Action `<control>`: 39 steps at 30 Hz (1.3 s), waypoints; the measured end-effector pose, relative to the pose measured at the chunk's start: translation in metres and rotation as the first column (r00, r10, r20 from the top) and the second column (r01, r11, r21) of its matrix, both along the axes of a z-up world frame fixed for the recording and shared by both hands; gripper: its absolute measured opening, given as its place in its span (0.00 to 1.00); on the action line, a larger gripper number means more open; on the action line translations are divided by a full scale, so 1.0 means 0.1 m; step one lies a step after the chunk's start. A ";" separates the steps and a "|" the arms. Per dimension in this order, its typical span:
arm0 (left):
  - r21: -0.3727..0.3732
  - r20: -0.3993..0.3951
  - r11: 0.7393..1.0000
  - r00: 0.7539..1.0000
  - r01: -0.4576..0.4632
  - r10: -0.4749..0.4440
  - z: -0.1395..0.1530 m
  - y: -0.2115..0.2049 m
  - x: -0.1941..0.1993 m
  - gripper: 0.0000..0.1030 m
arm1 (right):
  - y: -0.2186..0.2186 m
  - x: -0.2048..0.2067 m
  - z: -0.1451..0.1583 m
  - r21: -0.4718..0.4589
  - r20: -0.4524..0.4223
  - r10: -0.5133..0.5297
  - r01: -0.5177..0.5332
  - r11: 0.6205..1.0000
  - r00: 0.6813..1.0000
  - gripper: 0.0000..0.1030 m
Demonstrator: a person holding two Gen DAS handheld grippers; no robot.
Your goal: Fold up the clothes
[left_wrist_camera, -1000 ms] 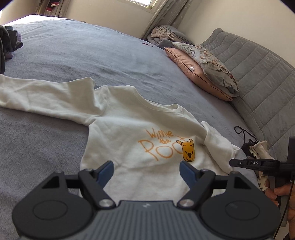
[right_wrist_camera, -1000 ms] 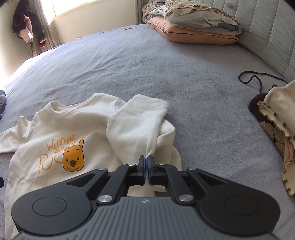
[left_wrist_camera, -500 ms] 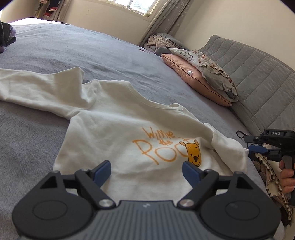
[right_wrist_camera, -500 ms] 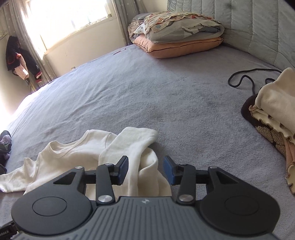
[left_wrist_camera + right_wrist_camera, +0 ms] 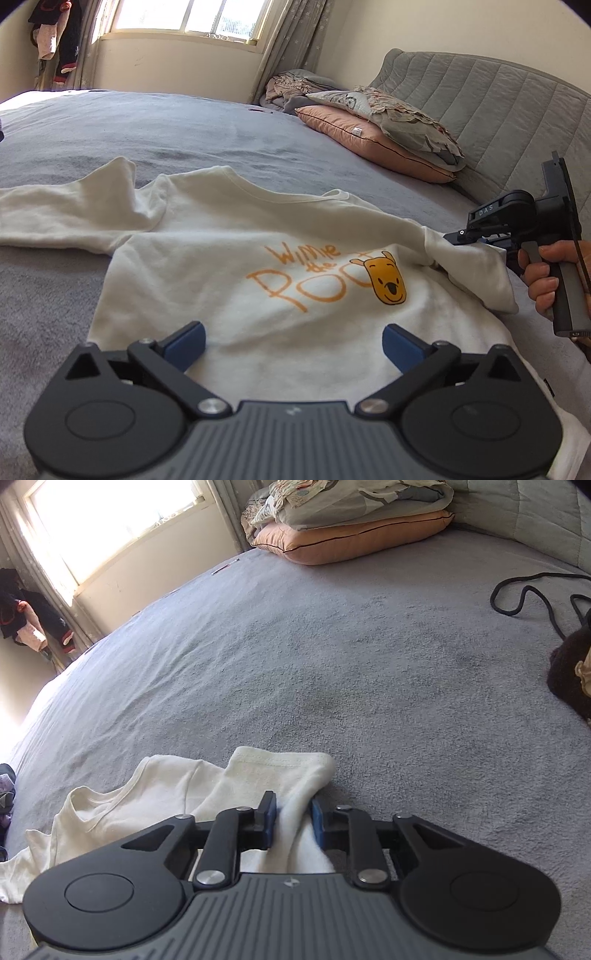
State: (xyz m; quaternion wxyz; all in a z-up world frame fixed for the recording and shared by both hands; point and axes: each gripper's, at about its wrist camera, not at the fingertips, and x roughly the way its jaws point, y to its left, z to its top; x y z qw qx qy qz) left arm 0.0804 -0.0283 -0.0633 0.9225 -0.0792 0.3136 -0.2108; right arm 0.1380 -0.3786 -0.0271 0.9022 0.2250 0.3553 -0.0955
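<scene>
The white sweatshirt [image 5: 229,280] lies front-up on the bed [image 5: 184,136], its hem under the left gripper [image 5: 293,345], whose fingers are opening wide and empty, while the right gripper [image 5: 293,821] at lower centre is closing, apparently pinching the sleeve [image 5: 295,775].

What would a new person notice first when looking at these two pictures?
First comes the white shirt with an orange bear print, spread on the grey bed. Its sleeve lies between the closing pads of the right claw, while the left claw hangs over the shirt's lower edge, its jaws opening with nothing held between them. Pillows are stacked by the padded headboard.
</scene>
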 end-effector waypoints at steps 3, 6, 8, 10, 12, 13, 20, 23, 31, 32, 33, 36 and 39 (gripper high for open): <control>0.006 -0.001 1.000 1.000 -0.001 0.001 0.00 -0.01 0.00 0.99 | -0.03 -0.11 0.22 -0.095 0.068 -0.025 0.031 0.995 0.997 0.10; 0.022 -0.002 1.000 1.000 0.002 -0.002 0.01 -0.04 -0.01 0.99 | -0.12 -0.21 0.49 -0.241 0.125 -0.071 0.100 0.965 0.990 0.06; 0.022 -0.004 1.000 1.000 0.007 -0.007 0.02 -0.05 -0.02 0.99 | -0.20 -0.27 0.67 -0.355 0.159 -0.103 0.154 0.922 0.982 0.06; 0.024 -0.005 1.000 1.000 0.009 -0.009 0.02 -0.05 -0.02 1.00 | -0.32 -0.33 0.86 -0.451 0.199 -0.134 0.212 0.867 0.971 0.06; 0.027 -0.004 1.000 1.000 0.009 -0.009 0.02 -0.05 -0.03 1.00 | -0.48 -0.38 0.98 -0.503 0.232 -0.165 0.264 0.823 0.959 0.06; 0.027 -0.004 1.000 1.000 0.009 -0.009 0.02 -0.05 -0.03 1.00 | -0.56 -0.40 1.04 -0.527 0.248 -0.180 0.289 0.799 0.952 0.06; 0.026 -0.008 1.000 1.000 0.012 -0.012 0.02 -0.05 -0.02 1.00 | -1.09 -0.57 1.04 -0.625 0.266 -0.282 0.388 0.677 0.922 0.06; 0.028 -0.009 0.999 1.000 0.015 -0.015 0.02 -0.06 -0.03 1.00 | -1.23 -0.63 0.88 -0.627 0.228 -0.320 0.391 0.674 0.919 0.05; 0.017 -0.039 0.999 0.999 0.028 -0.027 0.07 -0.03 -0.03 0.99 | -1.27 -0.71 0.39 -0.621 0.080 -0.399 0.359 0.697 0.914 0.16; 0.012 -0.048 0.999 0.998 0.029 -0.029 0.08 -0.02 -0.02 1.00 | -1.26 -0.73 0.40 -0.616 0.083 -0.407 0.368 0.696 0.910 0.19; 0.008 -0.057 0.999 0.998 0.031 -0.030 0.09 -0.01 -0.02 1.00 | -1.26 -0.75 0.42 -0.611 0.086 -0.415 0.377 0.696 0.906 0.25; 0.006 -0.090 1.000 0.996 0.028 -0.028 0.14 0.02 0.00 0.99 | -1.24 -0.83 0.56 -0.540 0.097 -0.430 0.410 0.735 0.898 0.33; 0.024 -0.120 0.999 0.993 0.026 -0.023 0.21 0.07 0.02 0.99 | -1.14 -0.94 0.68 -0.474 0.116 -0.425 0.426 0.771 0.898 0.37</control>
